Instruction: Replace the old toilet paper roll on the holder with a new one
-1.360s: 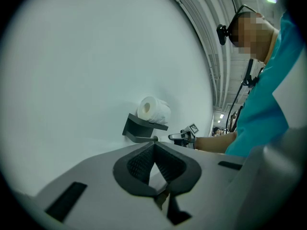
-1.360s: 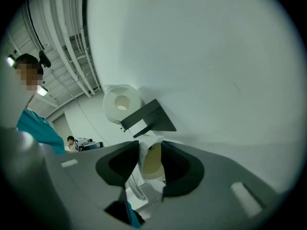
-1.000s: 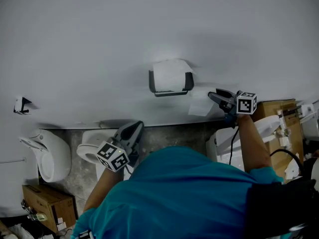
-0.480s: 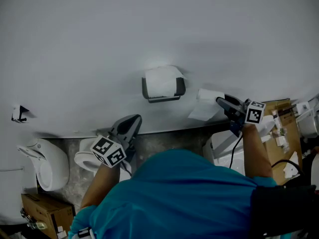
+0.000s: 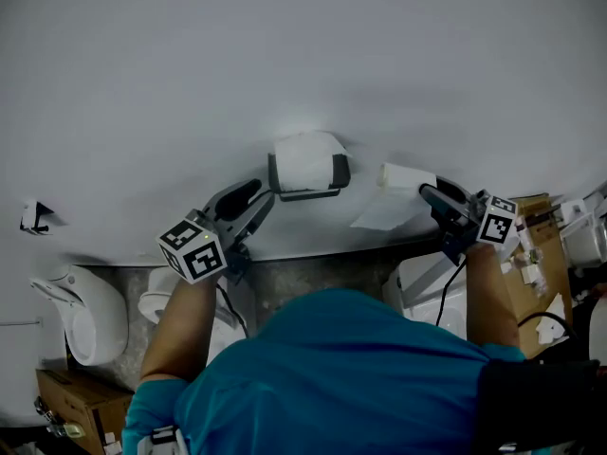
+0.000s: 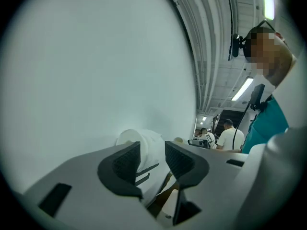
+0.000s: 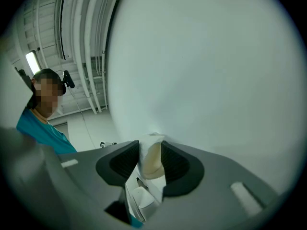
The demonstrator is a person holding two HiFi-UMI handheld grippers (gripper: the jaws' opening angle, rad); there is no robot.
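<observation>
the left forearm (image 5: 175, 325) and right forearm (image 5: 482, 292) both reach forward, each gripper pointing level. the left gripper (image 5: 250, 200) has just been opening its jaws; they stand a little apart with nothing gripped. the right gripper (image 5: 427, 192) is clamped on white paper (image 5: 391, 209).

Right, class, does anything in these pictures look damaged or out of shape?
Yes: the paper roll held in the right gripper is squashed flat between the jaws, its beige core pinched narrow, and a loose sheet hangs from it beside the wall holder.
</observation>
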